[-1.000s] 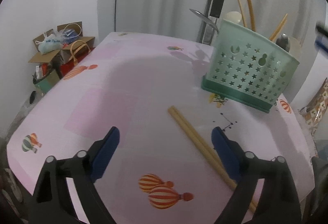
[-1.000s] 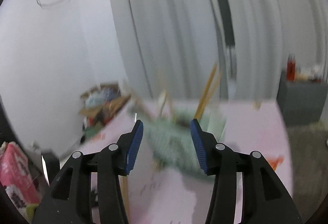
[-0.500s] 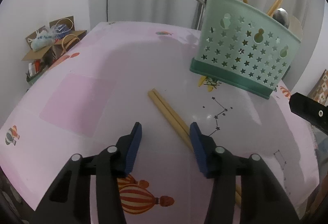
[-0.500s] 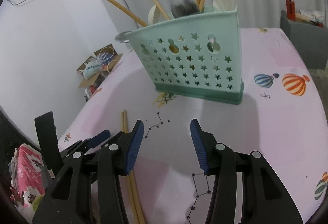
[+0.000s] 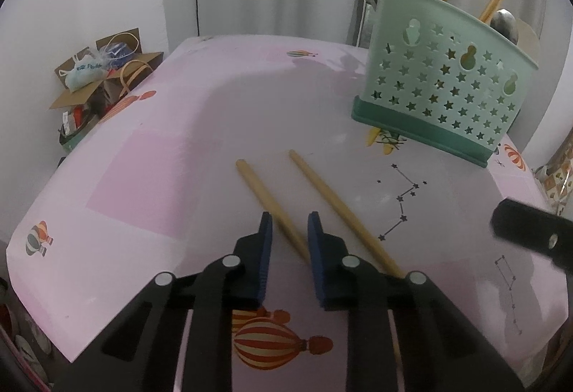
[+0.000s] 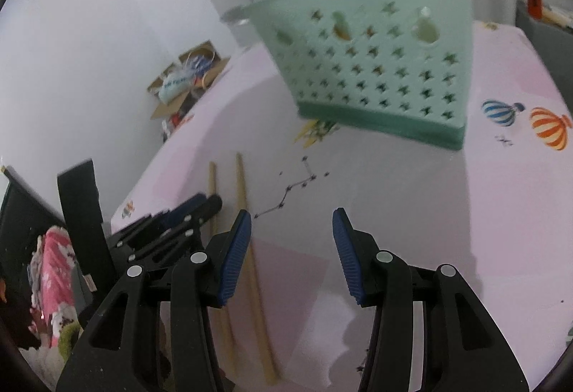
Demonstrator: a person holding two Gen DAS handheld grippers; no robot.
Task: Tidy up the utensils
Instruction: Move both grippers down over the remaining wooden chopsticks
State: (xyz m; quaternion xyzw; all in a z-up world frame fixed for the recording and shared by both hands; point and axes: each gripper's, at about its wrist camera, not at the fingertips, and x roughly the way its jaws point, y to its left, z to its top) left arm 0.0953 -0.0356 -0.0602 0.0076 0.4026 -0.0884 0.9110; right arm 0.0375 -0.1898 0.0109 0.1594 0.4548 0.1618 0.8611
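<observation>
Left wrist view is showing the left gripper (image 5: 290, 225) pointing down at a pink tablecloth printed with hot-air balloons (image 5: 200, 127). I am reading its jaws as having just been closing, and they are now standing narrow around the nearer of two pale, round wooden chopsticks (image 5: 272, 204). The blue ribbed pads (image 5: 265, 241) are flanking the stick; I cannot confirm that they are pressing on it yet.

The chopstick between the jaws is running from the gripper up toward 11 o'clock, its blunt end lying free on the cloth. The second wooden chopstick (image 5: 336, 205) is lying just beside it at 1 o'clock, outside the right pad, on a roughly parallel axis, and the two are splaying apart at their far ends. The left hand is clearly the nearer one to both sticks.

A mint-green plastic utensil caddy pierced with star-shaped holes (image 5: 444, 87) is standing upright on the cloth at 2 o'clock, well apart from the sticks, already holding more chopsticks and a metal spoon.

In the right wrist view, the right gripper (image 6: 292, 248) is hovering with its jaws spread and nothing between them. The same caddy (image 6: 376, 69) is sitting at 12 o'clock, blurred.

I am judging the coming move as a pinch and lift of a smooth, slender stick that may roll or pivot in the pads.
</observation>
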